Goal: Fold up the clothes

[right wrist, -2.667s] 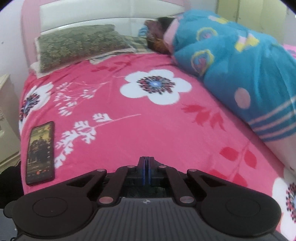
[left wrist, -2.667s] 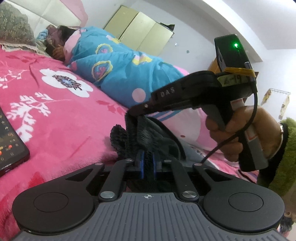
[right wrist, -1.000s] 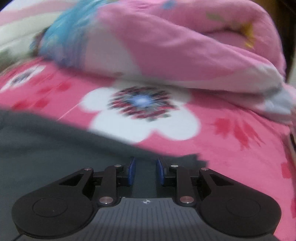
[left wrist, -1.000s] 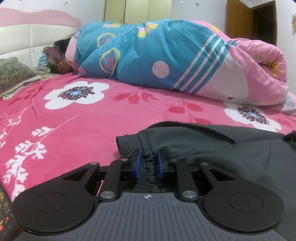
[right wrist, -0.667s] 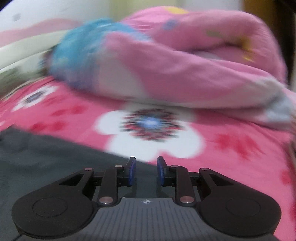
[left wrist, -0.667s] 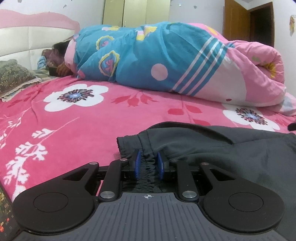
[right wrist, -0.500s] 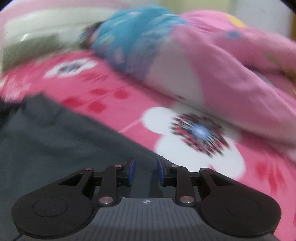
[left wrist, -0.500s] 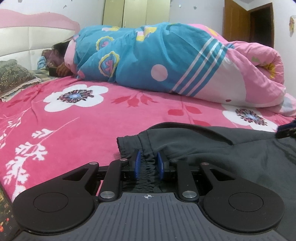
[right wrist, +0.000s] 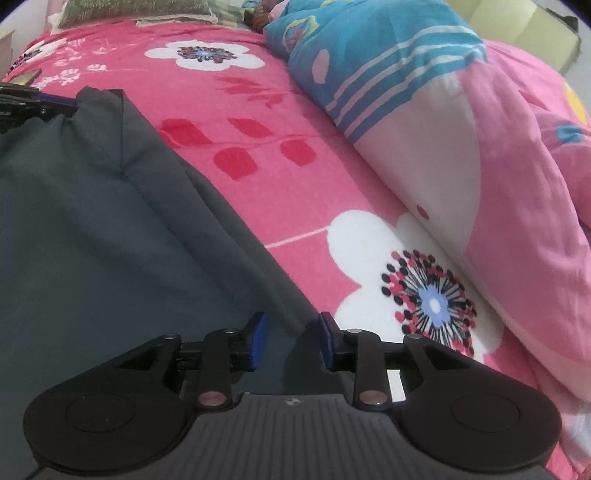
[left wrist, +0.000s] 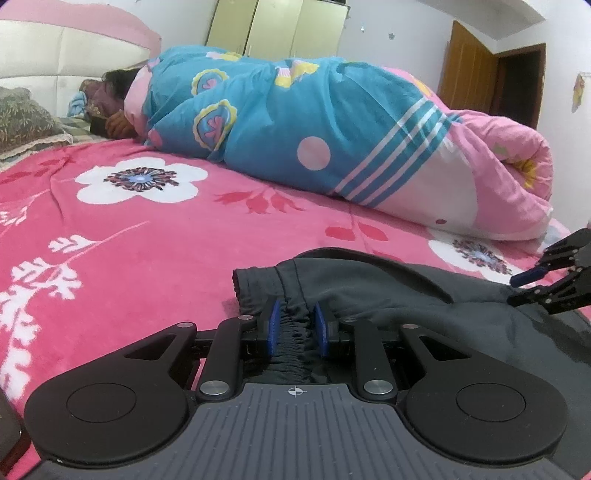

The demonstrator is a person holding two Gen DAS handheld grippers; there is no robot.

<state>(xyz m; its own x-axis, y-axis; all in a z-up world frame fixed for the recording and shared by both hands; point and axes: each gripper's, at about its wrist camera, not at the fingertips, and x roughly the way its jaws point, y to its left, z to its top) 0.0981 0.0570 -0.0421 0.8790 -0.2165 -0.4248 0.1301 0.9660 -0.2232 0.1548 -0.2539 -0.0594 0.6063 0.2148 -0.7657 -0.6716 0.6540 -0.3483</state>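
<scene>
The dark grey pants (left wrist: 424, 295) lay flat on the pink bed (left wrist: 147, 236), in the lower half of both views.

The left view showed the left hand-held gripper (left wrist: 295, 328) pinching the stretchy waistband between its blue pads (left wrist: 274, 328). At the right edge it also showed the right hand-held gripper (left wrist: 532, 286) over the far end of the pants.

The right view showed the right hand-held gripper (right wrist: 291, 341) up close. Its jaws had just been opening. Pants cloth lay between the blue pads (right wrist: 257, 341), but they did not squeeze it. At the upper left, this view showed the left hand-held gripper (right wrist: 55, 107) holding the pants' corner.

Only the left view showed the cupboard (left wrist: 277, 26) and door (left wrist: 517, 85). Both showed the rolled quilt (left wrist: 332, 147).
</scene>
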